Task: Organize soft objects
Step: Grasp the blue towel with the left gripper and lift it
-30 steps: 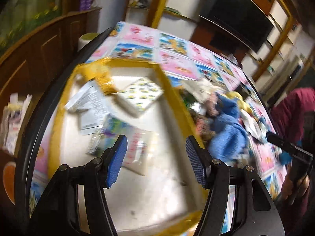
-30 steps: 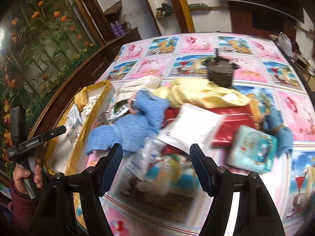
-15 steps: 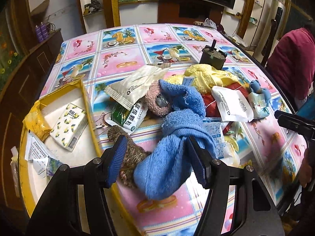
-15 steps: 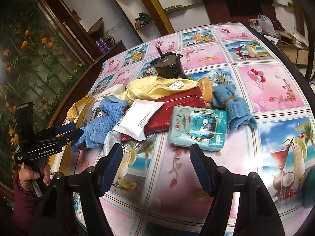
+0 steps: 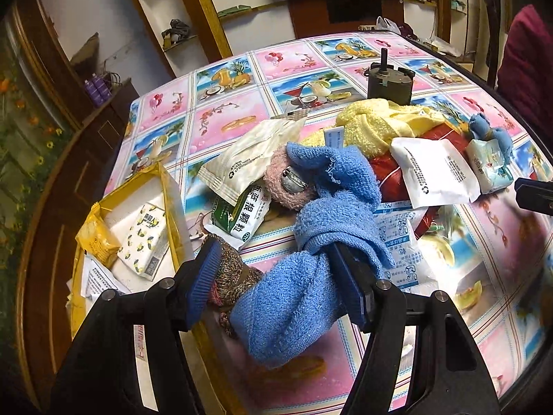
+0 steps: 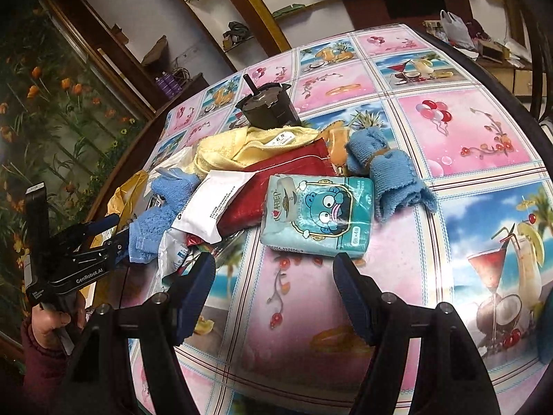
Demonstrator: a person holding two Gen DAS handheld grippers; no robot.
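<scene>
My left gripper (image 5: pixel 276 280) is open, its jaws on either side of a blue fuzzy sock (image 5: pixel 304 273) and a brown knitted sock (image 5: pixel 230 273) lying by the yellow tray (image 5: pixel 172 200). A pink fuzzy ring (image 5: pixel 276 180) and a yellow towel (image 5: pixel 373 124) lie in the pile behind. My right gripper (image 6: pixel 274 287) is open and empty just in front of a teal tissue pack (image 6: pixel 318 214). A small blue cloth (image 6: pixel 390 169) lies to the right of the pack. The left gripper also shows in the right wrist view (image 6: pixel 110 233), at the blue sock (image 6: pixel 155 221).
The tray holds a patterned tissue pack (image 5: pixel 145 238), a yellow packet (image 5: pixel 96 238) and papers. White pouches (image 5: pixel 435 173), a green sachet (image 5: pixel 238 214) and a red bag (image 6: pixel 276 180) are mixed in the pile. A dark motor (image 6: pixel 268 105) stands behind it. The table edge is near on the right.
My left gripper swung from over the tray to the pile and now straddles the blue sock. My right gripper moved right, from the white pouches to the teal tissue pack.
</scene>
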